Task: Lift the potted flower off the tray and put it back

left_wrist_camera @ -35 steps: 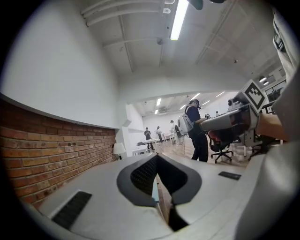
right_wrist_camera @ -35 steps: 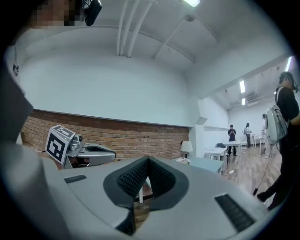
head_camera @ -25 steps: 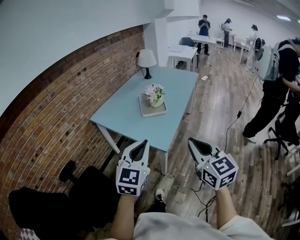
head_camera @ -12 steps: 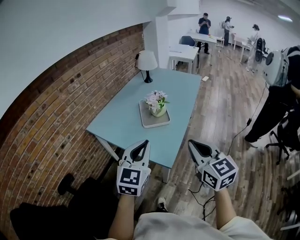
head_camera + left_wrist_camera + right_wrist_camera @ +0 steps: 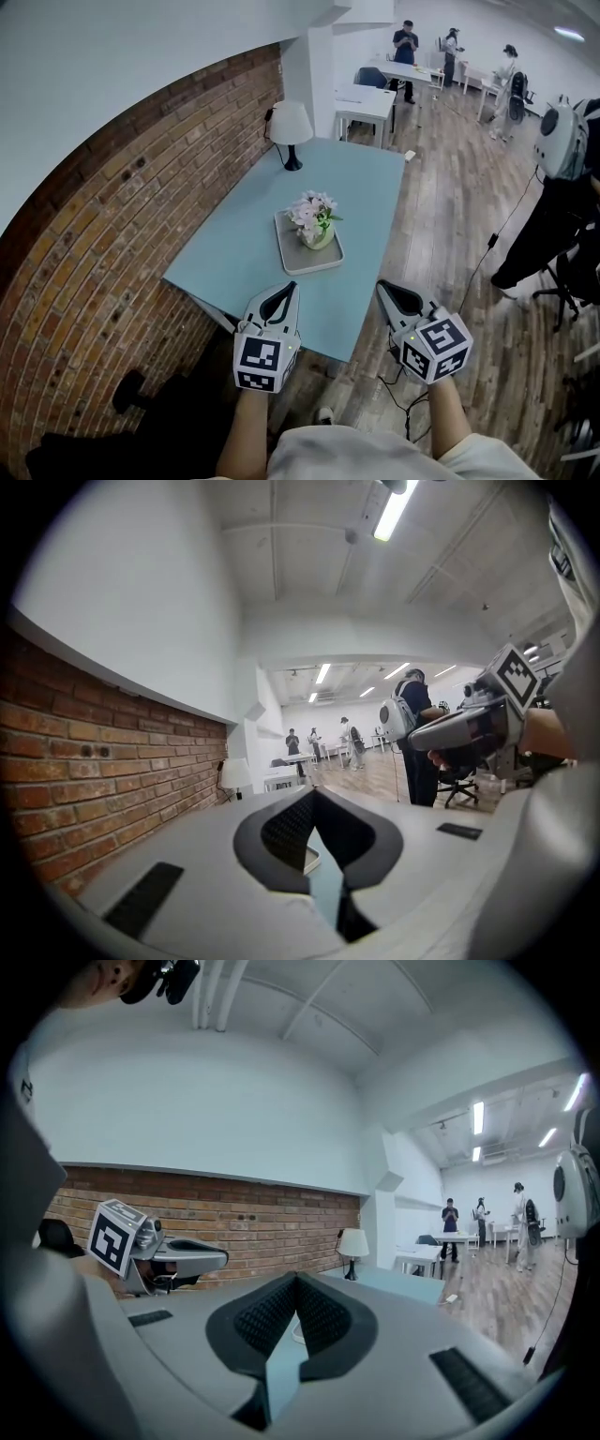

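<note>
Ahead of two hand-held grippers (image 5: 286, 289) (image 5: 384, 286) (each closed), one potted flower (image 5: 314, 220) tops one tray (image 5: 300, 262).

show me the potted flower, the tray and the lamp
potted flower (image 5: 316, 234): head view, on the pale pot below the blooms
tray (image 5: 298, 260): head view, on the bare part of the tray in front of the pot
lamp (image 5: 291, 123): head view, on the white shade

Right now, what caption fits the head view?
Left tool and right tool, both shut, face a potted flower on its tray.
</note>
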`<state>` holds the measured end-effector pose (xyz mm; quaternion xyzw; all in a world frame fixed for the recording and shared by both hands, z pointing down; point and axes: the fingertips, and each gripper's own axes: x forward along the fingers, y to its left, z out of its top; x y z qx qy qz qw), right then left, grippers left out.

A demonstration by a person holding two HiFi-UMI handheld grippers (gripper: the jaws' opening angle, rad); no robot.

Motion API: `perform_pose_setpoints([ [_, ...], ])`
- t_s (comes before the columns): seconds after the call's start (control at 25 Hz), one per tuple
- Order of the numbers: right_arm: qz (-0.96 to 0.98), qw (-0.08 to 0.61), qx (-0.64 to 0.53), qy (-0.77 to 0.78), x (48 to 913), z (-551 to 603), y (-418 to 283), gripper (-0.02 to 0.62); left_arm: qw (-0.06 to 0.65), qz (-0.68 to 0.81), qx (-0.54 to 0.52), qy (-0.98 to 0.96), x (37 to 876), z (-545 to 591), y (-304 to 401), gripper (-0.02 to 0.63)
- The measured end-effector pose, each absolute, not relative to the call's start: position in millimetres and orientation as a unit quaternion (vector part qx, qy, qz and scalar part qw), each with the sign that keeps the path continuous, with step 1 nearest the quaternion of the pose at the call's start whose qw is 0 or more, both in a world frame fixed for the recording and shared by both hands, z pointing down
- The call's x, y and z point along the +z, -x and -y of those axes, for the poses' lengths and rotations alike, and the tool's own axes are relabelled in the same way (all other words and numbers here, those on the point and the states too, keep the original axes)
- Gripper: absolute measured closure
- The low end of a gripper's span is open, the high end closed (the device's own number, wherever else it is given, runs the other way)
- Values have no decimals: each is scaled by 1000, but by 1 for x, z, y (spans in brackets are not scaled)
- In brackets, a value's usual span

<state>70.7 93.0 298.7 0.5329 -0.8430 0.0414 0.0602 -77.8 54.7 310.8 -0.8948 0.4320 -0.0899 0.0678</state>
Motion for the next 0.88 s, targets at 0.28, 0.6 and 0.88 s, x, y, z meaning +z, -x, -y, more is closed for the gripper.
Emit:
perform_pose_setpoints([
  [0.28,844,74,52,-528,314,-46,-68,571,51,-425,-103,898,327,-5,76,583],
  [0.6,841,81,62,-531,329,4,-74,569,31,-421,-119,899,349,43,72,583],
  [0.88,836,95,77,-535,355,46,-89,538,8,-424,-138,895,378,80,69,556],
])
